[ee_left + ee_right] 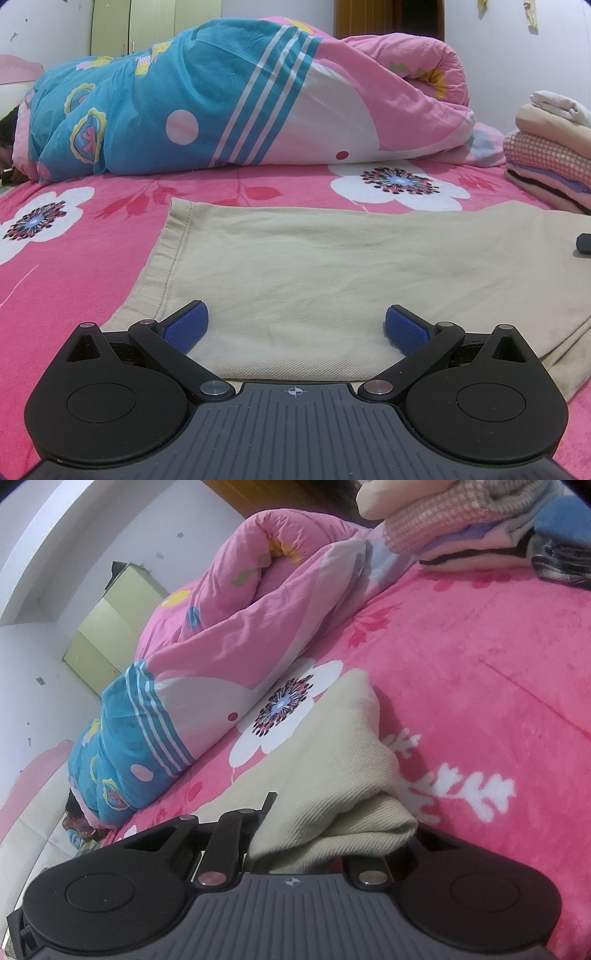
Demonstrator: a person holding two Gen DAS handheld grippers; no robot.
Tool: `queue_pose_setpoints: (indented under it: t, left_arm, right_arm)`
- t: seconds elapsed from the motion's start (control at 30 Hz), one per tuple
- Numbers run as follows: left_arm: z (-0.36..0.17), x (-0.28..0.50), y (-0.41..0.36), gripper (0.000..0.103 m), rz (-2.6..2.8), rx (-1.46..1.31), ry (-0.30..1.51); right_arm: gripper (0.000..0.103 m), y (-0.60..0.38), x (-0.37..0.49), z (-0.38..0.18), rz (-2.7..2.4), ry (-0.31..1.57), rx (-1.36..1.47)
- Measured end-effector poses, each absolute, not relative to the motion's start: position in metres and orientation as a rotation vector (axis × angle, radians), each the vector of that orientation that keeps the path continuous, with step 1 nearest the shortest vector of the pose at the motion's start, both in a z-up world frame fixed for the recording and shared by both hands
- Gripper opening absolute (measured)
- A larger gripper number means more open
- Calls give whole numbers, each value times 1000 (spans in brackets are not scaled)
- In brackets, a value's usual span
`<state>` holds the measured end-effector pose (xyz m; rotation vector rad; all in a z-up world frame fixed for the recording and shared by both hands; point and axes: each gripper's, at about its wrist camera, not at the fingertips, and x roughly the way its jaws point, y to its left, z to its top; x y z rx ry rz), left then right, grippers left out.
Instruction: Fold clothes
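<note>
While my left tool gapes over beige cloth, right tool pinching it, pads hidden

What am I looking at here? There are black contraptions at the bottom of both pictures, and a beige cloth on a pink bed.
Each picture comes from a camera riding on hand-held tongs, one per hand; no robot is involved. The left tongs, blue-padded, hang open over the beige twill garment spread on the pink flowered bedspread. The right tongs are pinched shut on a bunched edge of that garment, and their picture is tilted. Behind lie a rolled pink-and-blue quilt and a stack of folded clothes.
</note>
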<state>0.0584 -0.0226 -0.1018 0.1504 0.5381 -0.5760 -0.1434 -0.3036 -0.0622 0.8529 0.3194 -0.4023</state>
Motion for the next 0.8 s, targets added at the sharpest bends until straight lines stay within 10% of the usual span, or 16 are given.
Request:
queue_pose_setpoints:
  t: [0.8]
  left_arm:
    - [-101,58,-23,103,-576,150,538]
  right_arm:
    - [17,-307,-145,-72,-421,348,865]
